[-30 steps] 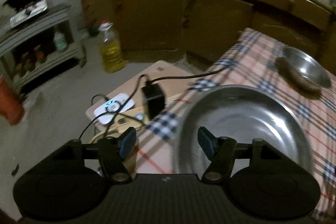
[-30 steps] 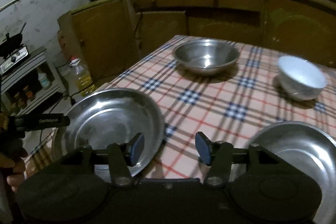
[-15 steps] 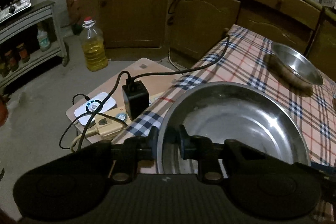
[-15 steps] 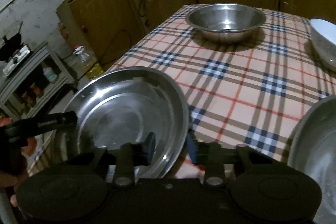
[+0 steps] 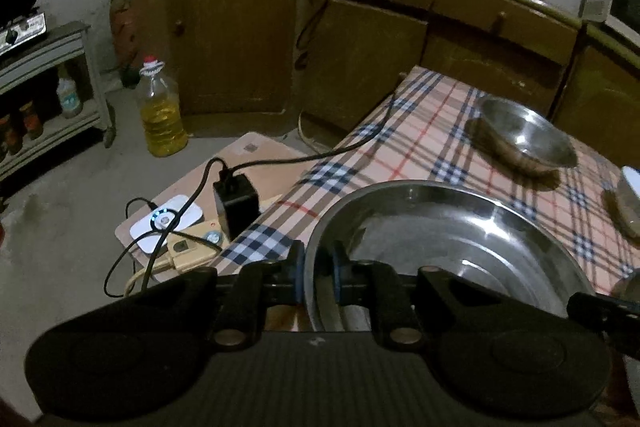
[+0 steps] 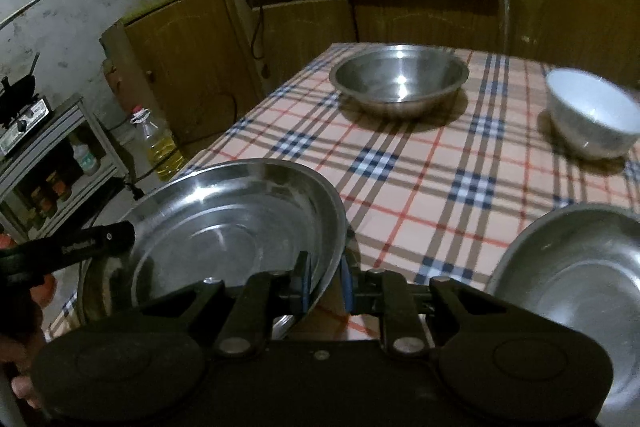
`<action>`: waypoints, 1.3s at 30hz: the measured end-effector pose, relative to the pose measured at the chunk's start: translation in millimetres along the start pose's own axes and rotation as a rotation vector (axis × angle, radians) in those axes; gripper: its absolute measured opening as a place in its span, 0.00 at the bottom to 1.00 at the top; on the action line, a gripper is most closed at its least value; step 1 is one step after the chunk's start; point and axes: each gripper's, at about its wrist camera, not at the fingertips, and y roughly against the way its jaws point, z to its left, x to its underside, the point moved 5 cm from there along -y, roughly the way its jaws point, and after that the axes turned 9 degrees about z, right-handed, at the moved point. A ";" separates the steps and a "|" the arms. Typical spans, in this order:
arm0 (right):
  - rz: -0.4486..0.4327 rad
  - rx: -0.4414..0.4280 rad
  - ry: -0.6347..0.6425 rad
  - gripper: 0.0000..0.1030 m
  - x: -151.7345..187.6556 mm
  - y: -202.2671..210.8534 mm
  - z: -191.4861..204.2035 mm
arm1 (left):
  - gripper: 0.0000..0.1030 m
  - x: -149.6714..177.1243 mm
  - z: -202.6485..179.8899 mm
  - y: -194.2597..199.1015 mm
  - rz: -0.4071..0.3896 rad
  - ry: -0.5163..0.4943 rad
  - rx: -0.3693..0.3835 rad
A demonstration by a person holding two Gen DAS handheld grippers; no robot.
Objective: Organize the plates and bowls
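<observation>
Checked tablecloth [image 6: 420,195] under shiny, shallow steel plate [image 6: 224,223], rim pinched both sides.

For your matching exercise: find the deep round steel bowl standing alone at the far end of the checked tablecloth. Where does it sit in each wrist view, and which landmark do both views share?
Left wrist view: the deep round steel bowl sits right of centre, on the far part of the checked tablecloth.
Right wrist view: the same bowl sits above centre.
Shared landmark: the yellow oil bottle with a red cap on the floor.
</observation>
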 end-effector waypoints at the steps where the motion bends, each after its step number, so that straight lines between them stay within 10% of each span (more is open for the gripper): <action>1: -0.009 0.004 -0.001 0.21 0.0 5.2 -1.5 | 0.14 -0.3 -2.3 3.1 -0.006 -0.004 0.004; 39: -0.257 0.164 -0.116 0.21 31.3 166.4 -87.3 | 0.15 14.1 -121.1 82.9 -0.071 -0.170 0.189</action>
